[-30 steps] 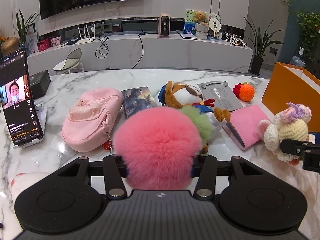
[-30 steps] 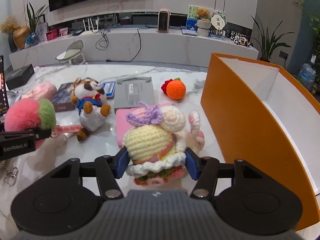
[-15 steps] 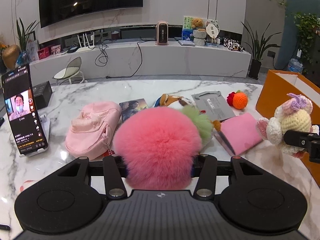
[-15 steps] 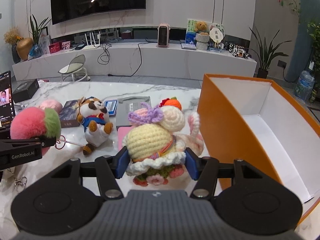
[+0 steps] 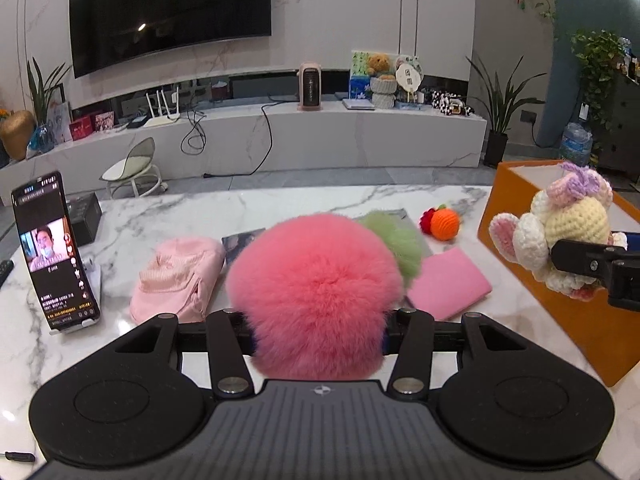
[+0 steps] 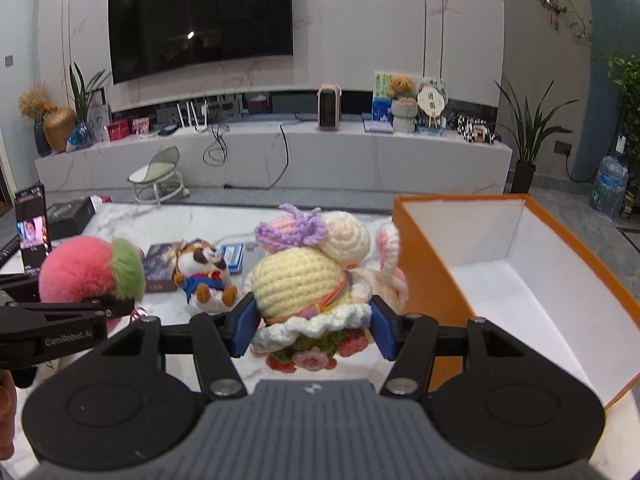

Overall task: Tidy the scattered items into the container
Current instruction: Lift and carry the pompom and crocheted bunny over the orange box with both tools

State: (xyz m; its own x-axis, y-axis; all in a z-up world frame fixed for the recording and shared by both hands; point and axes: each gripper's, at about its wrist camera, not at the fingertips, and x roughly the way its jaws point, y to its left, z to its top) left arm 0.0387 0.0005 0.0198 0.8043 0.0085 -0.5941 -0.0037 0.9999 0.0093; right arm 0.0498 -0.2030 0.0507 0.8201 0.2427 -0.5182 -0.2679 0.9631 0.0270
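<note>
My left gripper (image 5: pixel 316 320) is shut on a fluffy pink pom-pom with a green tuft (image 5: pixel 316 292), held above the marble table (image 5: pixel 280 204). It also shows at the left of the right wrist view, the pom-pom (image 6: pixel 90 276) clamped in the left gripper (image 6: pixel 100 308). My right gripper (image 6: pixel 312 326) is shut on a cream crocheted doll with a purple bow (image 6: pixel 304 280), lifted beside the near wall of the orange box (image 6: pixel 432 280). The box is open, white inside and bare where I can see. From the left wrist view the doll (image 5: pixel 560 236) hangs in front of the orange box (image 5: pixel 568 320).
On the table lie a pink pouch (image 5: pixel 176 280), a pink notebook (image 5: pixel 448 284), an orange crocheted fruit (image 5: pixel 444 224), a plush dog in blue (image 6: pixel 204 276), a dark book (image 6: pixel 160 260) and a blue card (image 6: pixel 232 258). A phone on a stand (image 5: pixel 54 252) is at the left.
Both grippers have risen with their toys, so the table sits lower in view. The doll has come closer to the orange box, whose white inside now shows more.
</note>
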